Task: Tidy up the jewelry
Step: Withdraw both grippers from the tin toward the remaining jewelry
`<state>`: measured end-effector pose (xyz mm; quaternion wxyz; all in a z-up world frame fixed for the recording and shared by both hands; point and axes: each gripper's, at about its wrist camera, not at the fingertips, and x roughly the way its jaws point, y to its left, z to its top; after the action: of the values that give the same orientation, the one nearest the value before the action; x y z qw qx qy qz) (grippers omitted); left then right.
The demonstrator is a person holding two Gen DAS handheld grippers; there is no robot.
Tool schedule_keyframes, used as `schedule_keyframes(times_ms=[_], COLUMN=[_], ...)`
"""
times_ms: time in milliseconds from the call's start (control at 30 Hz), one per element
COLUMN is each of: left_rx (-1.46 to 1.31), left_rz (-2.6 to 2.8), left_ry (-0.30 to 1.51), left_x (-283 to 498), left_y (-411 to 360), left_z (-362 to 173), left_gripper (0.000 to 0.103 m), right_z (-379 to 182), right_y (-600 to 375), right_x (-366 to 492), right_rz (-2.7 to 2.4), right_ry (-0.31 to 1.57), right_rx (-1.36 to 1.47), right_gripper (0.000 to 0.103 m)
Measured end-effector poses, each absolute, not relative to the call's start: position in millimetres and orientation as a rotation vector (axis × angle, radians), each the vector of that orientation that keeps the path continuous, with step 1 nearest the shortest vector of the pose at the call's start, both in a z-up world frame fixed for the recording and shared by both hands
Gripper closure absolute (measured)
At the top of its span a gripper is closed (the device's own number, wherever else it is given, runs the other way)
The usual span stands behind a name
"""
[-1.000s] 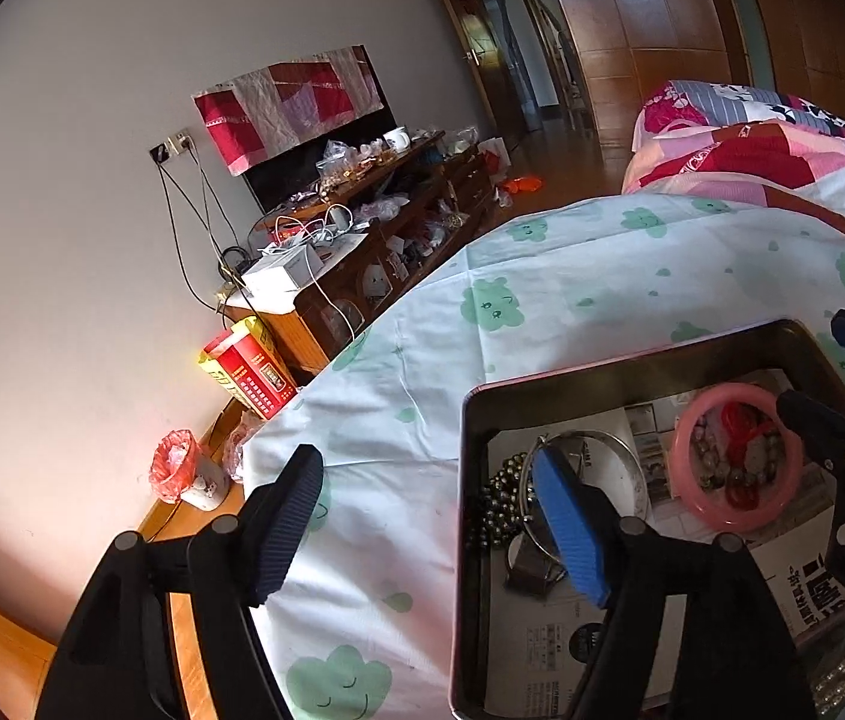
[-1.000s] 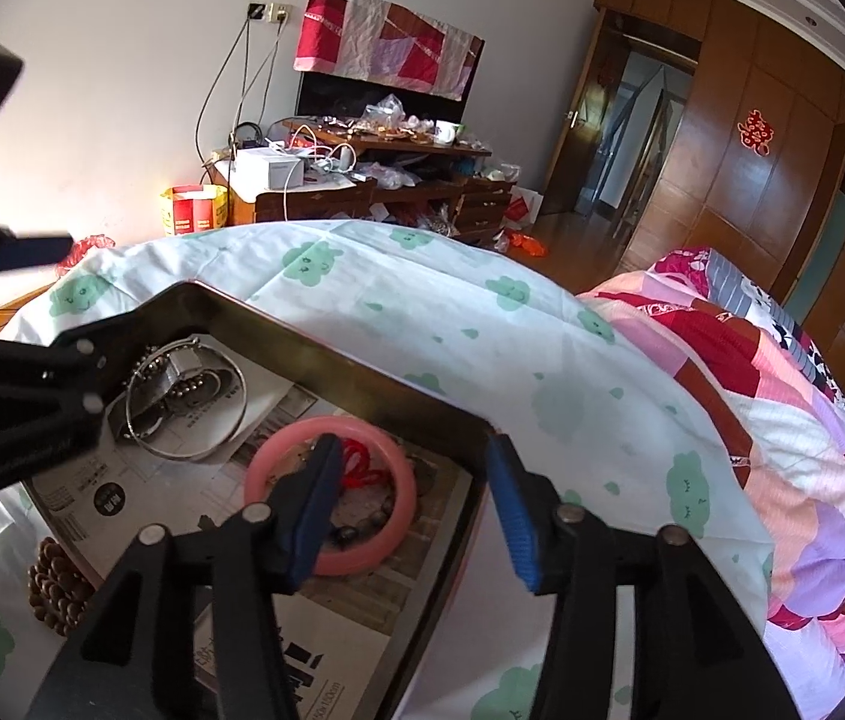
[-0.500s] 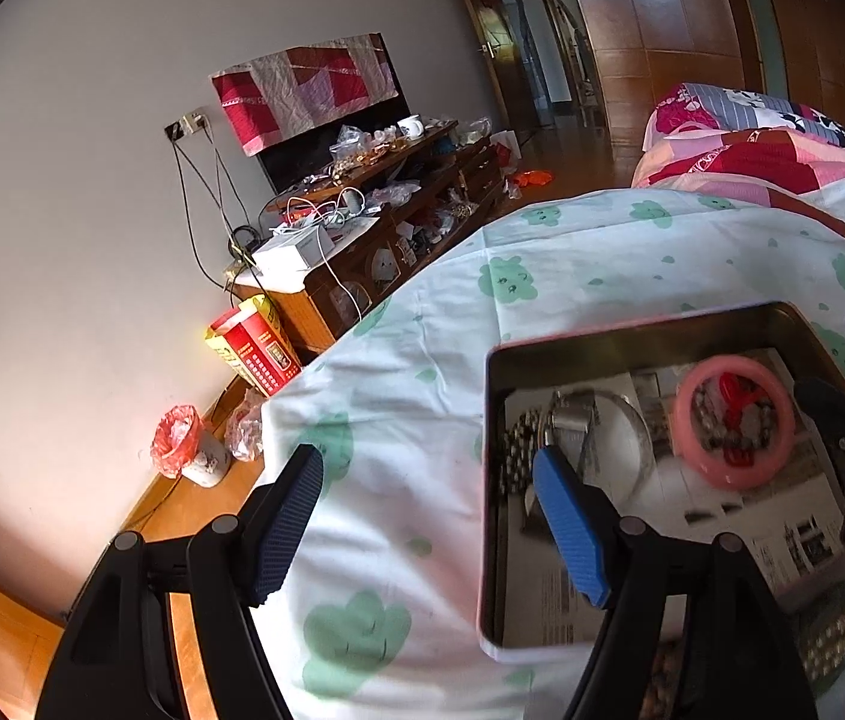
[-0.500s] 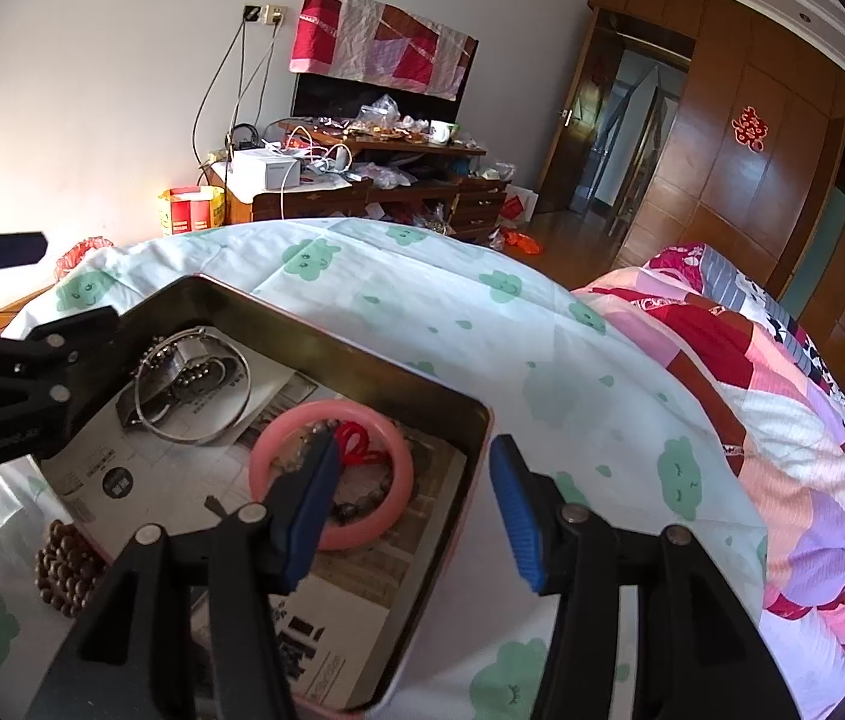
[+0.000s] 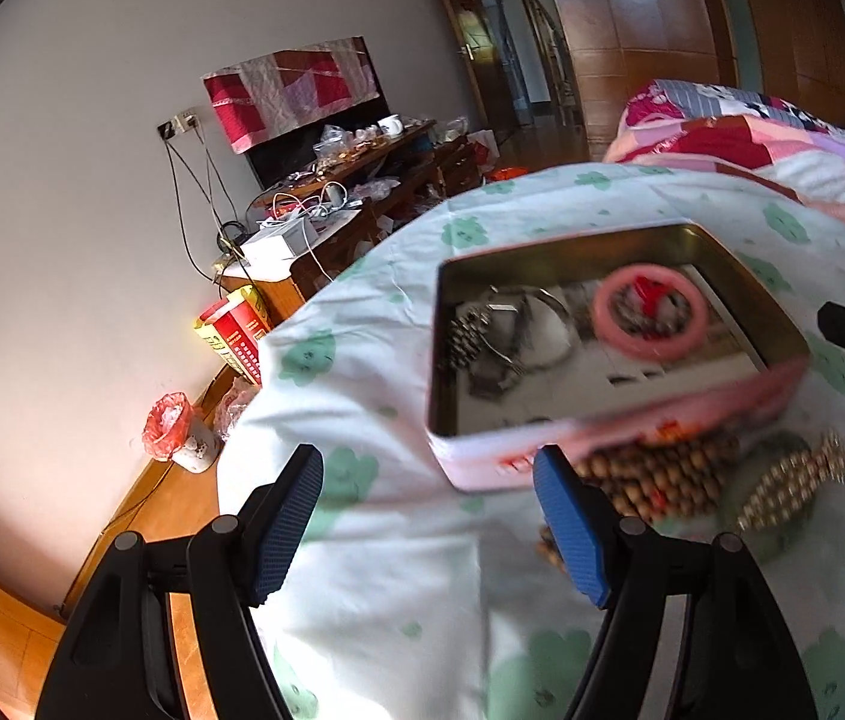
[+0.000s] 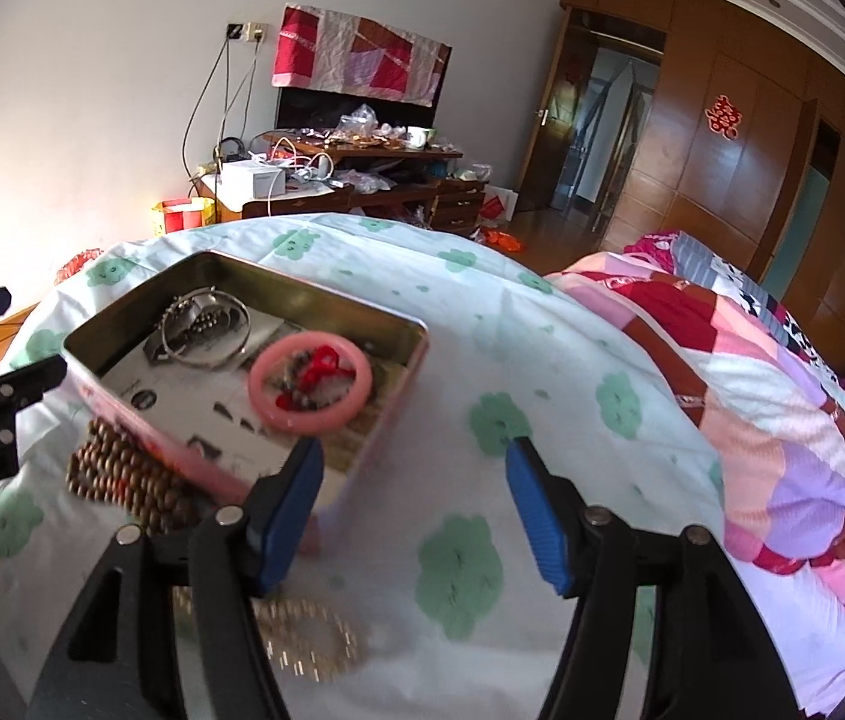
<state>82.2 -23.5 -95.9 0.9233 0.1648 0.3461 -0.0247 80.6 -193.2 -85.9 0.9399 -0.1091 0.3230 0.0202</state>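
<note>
A pink tin box [image 5: 620, 432] [image 6: 389, 324] lies open on the bed. Inside it are a pink bangle [image 5: 650, 315] [image 6: 309, 383] with red and beaded pieces in its ring, a silver bangle [image 6: 206, 333] and dark beads [image 5: 463, 330]. A brown wooden bead string [image 5: 656, 480] [image 6: 122, 480] and a gold-silver beaded bracelet [image 5: 794, 480] [image 6: 302, 642] lie on the sheet in front of the box. My left gripper [image 5: 428, 516] is open and empty, just before the box's near wall. My right gripper [image 6: 416, 516] is open and empty, at the box's right corner.
The bed has a white sheet with green clouds [image 6: 542, 360] and a pink patchwork quilt [image 6: 782, 390] to the right. A cluttered wooden TV cabinet [image 6: 356, 180] stands by the wall. The bed edge drops to wooden floor [image 5: 170, 498] at left.
Both grippers have pulled back from over the box toward me. The bead string and the beaded bracelet in front of the box have come into view. Both stay open.
</note>
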Motion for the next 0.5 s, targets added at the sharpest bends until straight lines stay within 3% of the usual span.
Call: schedule_keyframes(times_ms=[500], left_rx=[0.324], left_rz=[-0.16], left_ry=[0.753], left_x=[69], left_y=[-47], left_z=[-115], left_gripper=[0.03], right_z=[-113], right_y=[-200], right_x=[45], right_rz=[0.078], right_ry=[0.705], right_rx=[-0.208], right_gripper=[0.038])
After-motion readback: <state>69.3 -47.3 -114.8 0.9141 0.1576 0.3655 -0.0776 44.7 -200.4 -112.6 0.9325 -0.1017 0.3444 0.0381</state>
